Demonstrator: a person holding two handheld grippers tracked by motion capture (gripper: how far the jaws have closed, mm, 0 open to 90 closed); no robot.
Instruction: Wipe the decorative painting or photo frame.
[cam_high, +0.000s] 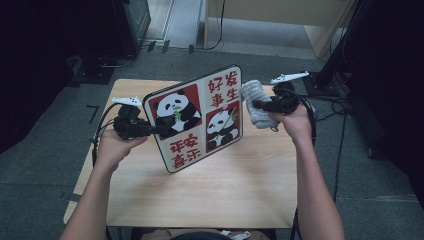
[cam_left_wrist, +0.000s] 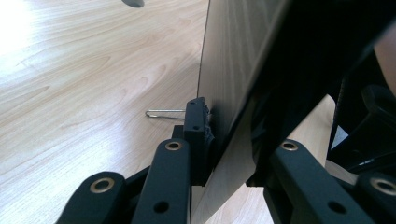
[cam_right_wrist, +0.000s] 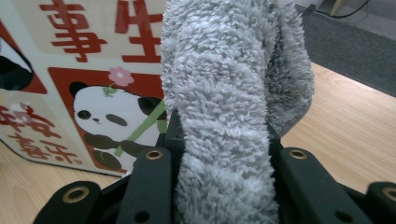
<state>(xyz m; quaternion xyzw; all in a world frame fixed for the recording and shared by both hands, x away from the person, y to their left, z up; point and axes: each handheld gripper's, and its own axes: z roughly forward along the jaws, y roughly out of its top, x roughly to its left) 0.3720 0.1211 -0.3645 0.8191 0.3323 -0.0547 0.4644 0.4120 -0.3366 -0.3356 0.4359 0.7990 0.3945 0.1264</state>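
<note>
A square board (cam_high: 195, 117) printed with pandas and red characters stands tilted on its lower edge on the wooden table (cam_high: 200, 195). My left gripper (cam_high: 159, 130) is shut on the board's left edge; in the left gripper view the jaws (cam_left_wrist: 229, 140) clamp the thin board (cam_left_wrist: 229, 56) seen edge-on. A grey fluffy cloth (cam_high: 256, 92) hangs at the board's right edge, with my right gripper (cam_high: 256, 105) shut on it. The right gripper view has the cloth (cam_right_wrist: 219, 70) bulging up between the jaws (cam_right_wrist: 224, 140), and the board's printed face (cam_right_wrist: 70, 70) just behind it.
A thin metal wire loop (cam_left_wrist: 163, 113) lies on the table behind the board. Grey carpet surrounds the small table. Dark equipment and cables (cam_high: 115, 60) sit at the back left, a black stand (cam_high: 340, 55) at the right, and wooden furniture (cam_high: 320, 35) at the back.
</note>
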